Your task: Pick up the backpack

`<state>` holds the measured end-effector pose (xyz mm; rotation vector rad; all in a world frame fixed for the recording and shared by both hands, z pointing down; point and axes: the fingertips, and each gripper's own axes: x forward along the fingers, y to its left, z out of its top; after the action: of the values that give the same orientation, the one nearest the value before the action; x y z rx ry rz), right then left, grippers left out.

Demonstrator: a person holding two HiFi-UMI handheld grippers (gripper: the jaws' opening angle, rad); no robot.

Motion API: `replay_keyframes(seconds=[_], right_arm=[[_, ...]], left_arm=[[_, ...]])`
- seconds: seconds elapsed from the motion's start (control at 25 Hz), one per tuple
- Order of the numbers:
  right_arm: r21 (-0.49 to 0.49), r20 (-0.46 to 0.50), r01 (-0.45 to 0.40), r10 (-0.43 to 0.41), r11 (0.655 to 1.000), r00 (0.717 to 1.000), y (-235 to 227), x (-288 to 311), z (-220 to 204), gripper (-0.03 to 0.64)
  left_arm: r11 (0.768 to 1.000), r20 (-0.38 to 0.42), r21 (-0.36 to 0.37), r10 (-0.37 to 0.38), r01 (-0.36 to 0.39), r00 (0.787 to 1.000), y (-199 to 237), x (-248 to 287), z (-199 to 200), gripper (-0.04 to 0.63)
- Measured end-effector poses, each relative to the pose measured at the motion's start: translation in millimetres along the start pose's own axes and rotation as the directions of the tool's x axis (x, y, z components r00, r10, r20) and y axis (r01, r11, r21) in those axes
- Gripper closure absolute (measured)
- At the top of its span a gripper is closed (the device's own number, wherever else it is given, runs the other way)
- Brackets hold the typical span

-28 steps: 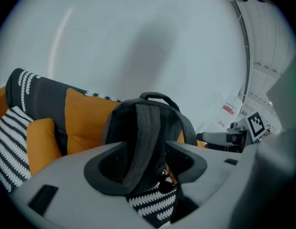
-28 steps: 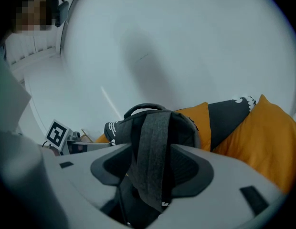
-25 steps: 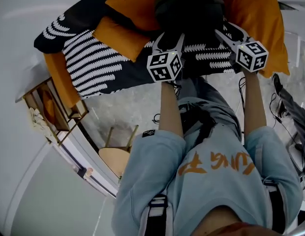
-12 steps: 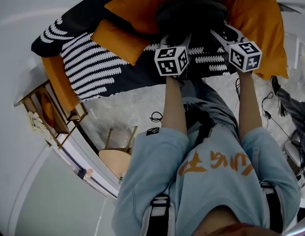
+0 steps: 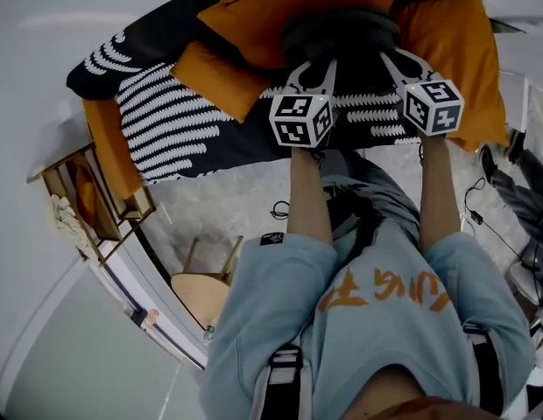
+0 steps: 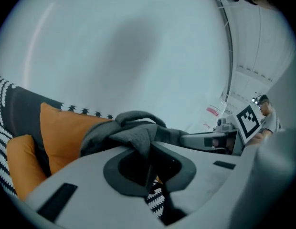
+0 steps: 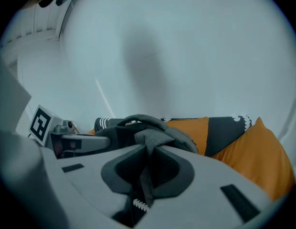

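A dark grey backpack (image 5: 342, 31) lies on the sofa between orange cushions (image 5: 254, 16). My left gripper (image 5: 320, 63) has its jaws closing, with a fold of the backpack's grey fabric (image 6: 134, 133) pinched between the pads. My right gripper (image 5: 391, 58) is closing too, and a grey fold (image 7: 153, 138) is squeezed between its pads. In the left gripper view the left gripper (image 6: 149, 162) sees the right one at the far side of the bag. The right gripper (image 7: 148, 168) view shows the bag's top handle (image 7: 138, 119) arching above the fold.
The sofa carries a black-and-white patterned throw (image 5: 175, 125) and a big orange cushion (image 5: 460, 51) at the right. A wooden rack (image 5: 88, 199) and a wooden stool (image 5: 206, 287) stand at the lower left. Cables (image 5: 278, 209) lie on the pale floor. A white wall is behind the sofa.
Both grippers went from open around the backpack to pinched on its fabric. Both hands rose a little with the fabric.
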<state>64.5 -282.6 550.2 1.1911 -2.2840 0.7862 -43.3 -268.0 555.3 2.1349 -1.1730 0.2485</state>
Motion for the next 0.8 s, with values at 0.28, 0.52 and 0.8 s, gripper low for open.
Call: replay_keyframes(seconds=[0.28, 0.52, 0.8], right_arm=[[0.034, 0.077, -0.016, 0.013, 0.999, 0.997, 17.1, -34.2, 13.2, 0.563], [0.030, 0.141, -0.041, 0.036, 0.999, 0.989, 28.7, -75.7, 20.5, 0.566], [-0.068, 0.325, -0.060, 0.079, 0.996, 0.943, 47.7, -147.6, 73.5, 0.566]], left_arm=[[0.999, 0.053, -0.005, 0.052, -0.051, 0.997, -13.4, -40.4, 20.3, 0.549], [0.997, 0.090, 0.028, 0.067, -0.070, 0.994, -45.7, -72.0, 28.7, 0.549], [0.980, 0.244, 0.177, 0.048, -0.093, 0.969, -109.1, -119.6, 82.5, 0.549]])
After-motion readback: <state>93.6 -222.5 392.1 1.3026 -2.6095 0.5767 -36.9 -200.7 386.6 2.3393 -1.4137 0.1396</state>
